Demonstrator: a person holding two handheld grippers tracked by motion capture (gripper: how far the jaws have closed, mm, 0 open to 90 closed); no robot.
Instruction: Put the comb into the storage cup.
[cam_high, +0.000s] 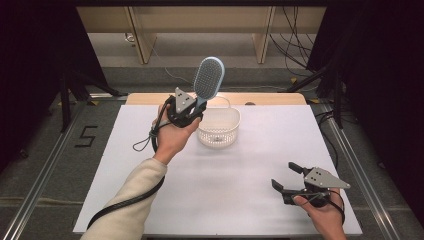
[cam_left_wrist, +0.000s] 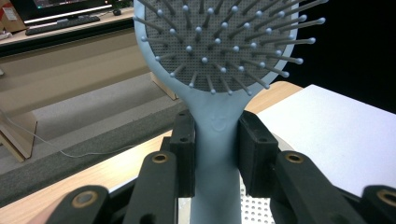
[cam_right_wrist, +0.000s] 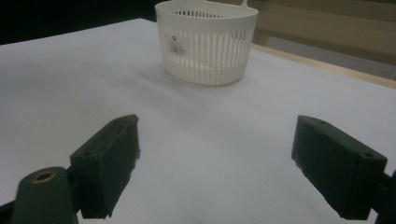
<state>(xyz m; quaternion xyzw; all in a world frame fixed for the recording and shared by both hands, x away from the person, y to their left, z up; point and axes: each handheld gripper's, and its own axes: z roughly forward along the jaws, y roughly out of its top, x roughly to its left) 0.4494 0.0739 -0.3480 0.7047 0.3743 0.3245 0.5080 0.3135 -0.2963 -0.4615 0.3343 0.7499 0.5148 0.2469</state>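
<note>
High view first, going left to right: left tongs (cam_high: 196, 107) held up over the far-left part of the white worktop (cam_high: 240, 200), clamped on the handle of a pale blue hairbrush (cam_high: 206, 79). Brush head sticking up and away, bristle side facing the camera, tilted a bit to the right. Cream sleeve (cam_high: 130, 200) coming in from the bottom edge, with a black cable (cam_high: 125, 201) looping along beside it. Just right of that hand, a white slotted basket (cam_high: 219, 131) sitting on the worktop, close under the brush but not touching it as far as can be told. Further right, near the front corner, right tongs (cam_high: 285, 176) hovering low, spread wide apart with nothing between them (grey three-cornered plate (cam_high: 326, 177) on top, easy to spot).

Left gripper view: both black pads (cam_left_wrist: 183, 140) pressed tight against the hairbrush (cam_left_wrist: 219, 56) neck from either side, grey cushion full of ball-tipped pins right above. Bit of the perforated basket (cam_left_wrist: 254, 207) peeking out below, wooden edge of the worktop (cam_left_wrist: 327, 135) behind.

Right gripper view: right tongs (cam_right_wrist: 215, 161) wide open over bare white worktop (cam_right_wrist: 70, 70), basket (cam_right_wrist: 205, 42) standing upright well ahead of them, small label on its side (too tiny to read).
</note>
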